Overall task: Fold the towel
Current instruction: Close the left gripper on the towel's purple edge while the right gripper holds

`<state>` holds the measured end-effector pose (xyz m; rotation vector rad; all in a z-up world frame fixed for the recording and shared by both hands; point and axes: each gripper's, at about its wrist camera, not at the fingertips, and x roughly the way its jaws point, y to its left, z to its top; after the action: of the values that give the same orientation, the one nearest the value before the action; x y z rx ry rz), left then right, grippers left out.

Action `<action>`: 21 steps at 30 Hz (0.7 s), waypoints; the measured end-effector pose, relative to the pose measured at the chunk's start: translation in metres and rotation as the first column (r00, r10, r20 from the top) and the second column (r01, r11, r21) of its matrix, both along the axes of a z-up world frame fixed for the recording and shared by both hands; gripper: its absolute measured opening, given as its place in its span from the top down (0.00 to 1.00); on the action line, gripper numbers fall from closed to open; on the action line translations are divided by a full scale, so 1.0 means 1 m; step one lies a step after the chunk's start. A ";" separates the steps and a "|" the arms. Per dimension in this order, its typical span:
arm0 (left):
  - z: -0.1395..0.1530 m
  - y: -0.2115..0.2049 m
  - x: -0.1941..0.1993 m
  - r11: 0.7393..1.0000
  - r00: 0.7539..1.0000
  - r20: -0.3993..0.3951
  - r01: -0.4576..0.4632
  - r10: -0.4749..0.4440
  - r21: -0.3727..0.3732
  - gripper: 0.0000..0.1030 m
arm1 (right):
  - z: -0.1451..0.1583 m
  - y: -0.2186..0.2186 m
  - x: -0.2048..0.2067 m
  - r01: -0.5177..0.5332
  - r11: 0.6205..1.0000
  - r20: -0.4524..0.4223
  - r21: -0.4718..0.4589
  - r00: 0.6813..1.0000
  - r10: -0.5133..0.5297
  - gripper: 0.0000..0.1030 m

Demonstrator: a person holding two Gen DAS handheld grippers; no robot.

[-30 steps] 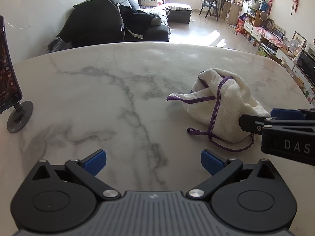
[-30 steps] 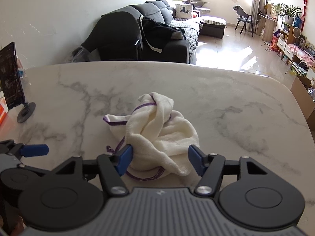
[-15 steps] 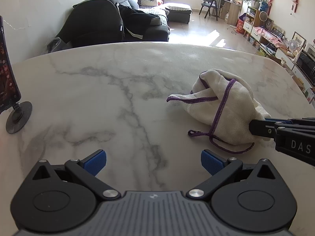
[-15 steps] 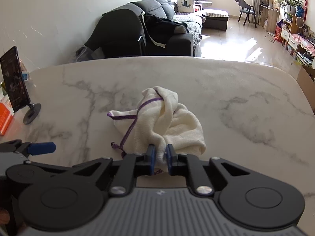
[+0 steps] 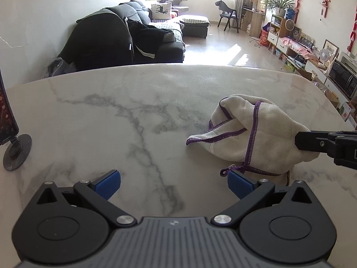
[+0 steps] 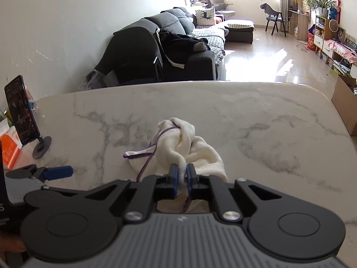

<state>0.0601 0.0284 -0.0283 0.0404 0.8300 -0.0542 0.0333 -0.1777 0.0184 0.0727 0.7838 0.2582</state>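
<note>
one towel point(image 6: 178, 149), bunched, near the table's point(image 5: 111, 120) right edge. right gripper point(image 6: 181, 176) clamped on its near fold. left gripper point(image 5: 174, 182) spread wide over bare marble, right pad point(image 5: 239, 184) just beside the towel's purple hem.

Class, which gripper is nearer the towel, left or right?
Right. The right gripper is shut on the towel. The left gripper is open beside it, one finger close to its hem.

Right hand-held gripper point(image 6: 181, 176) clamped and lifted towel point(image 6: 196, 154).
</note>
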 end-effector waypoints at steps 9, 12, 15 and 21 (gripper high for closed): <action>-0.002 0.010 0.017 0.985 0.997 0.012 0.073 -0.072 -0.154 0.31 | -0.003 -0.008 0.002 0.020 1.000 -0.009 -0.004 1.000 -0.021 0.91; -0.004 0.010 0.023 0.978 0.995 0.020 0.100 -0.098 -0.185 0.38 | -0.003 -0.009 0.002 0.022 1.000 -0.009 -0.004 1.000 -0.022 0.91; -0.004 0.007 0.027 0.973 0.990 0.049 0.143 -0.136 -0.183 0.39 | -0.003 -0.010 0.003 0.024 1.000 -0.010 -0.007 1.000 -0.024 0.91; -0.010 -0.004 0.032 0.956 0.970 0.088 0.237 -0.225 -0.173 0.60 | -0.005 -0.011 0.006 0.031 1.000 -0.015 -0.005 0.999 -0.031 0.90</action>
<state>0.0922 0.0243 -0.0386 -0.0334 0.7472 -0.3480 0.0388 -0.1883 0.0139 0.0821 0.7981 0.2264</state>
